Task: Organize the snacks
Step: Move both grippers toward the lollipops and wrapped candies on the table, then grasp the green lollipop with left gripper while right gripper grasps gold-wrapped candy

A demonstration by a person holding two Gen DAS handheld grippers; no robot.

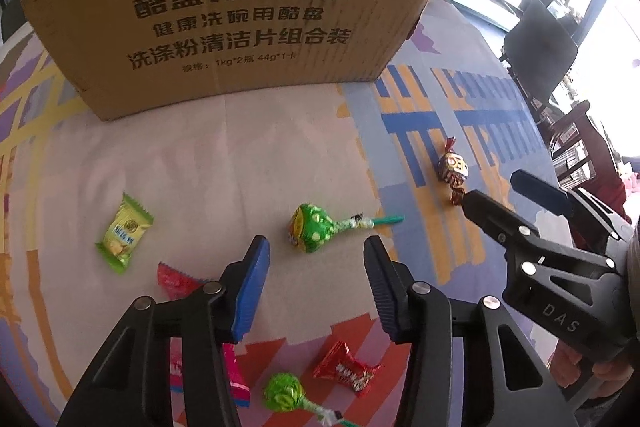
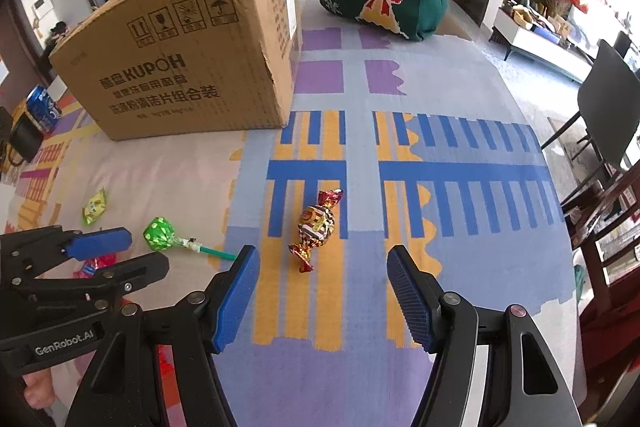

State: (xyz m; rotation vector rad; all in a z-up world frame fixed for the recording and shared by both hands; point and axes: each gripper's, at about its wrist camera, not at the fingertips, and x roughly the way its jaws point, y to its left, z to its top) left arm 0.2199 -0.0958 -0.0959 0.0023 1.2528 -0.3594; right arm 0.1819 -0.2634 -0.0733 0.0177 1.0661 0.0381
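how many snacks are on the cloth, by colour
green lollipops: 2
yellow-green packet: 1
red packets: 2
pink packet: 1
brown and gold twist candy: 1
total: 7

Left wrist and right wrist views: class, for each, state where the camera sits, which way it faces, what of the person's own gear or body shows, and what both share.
Left wrist: on the left gripper, facing steeply down at a green lollipop; the right gripper and a hand show at right.
Right wrist: on the right gripper, facing down at a twist-wrapped candy; the left gripper shows at left.
Shared: the cardboard box, lollipop, candy, patterned cloth.
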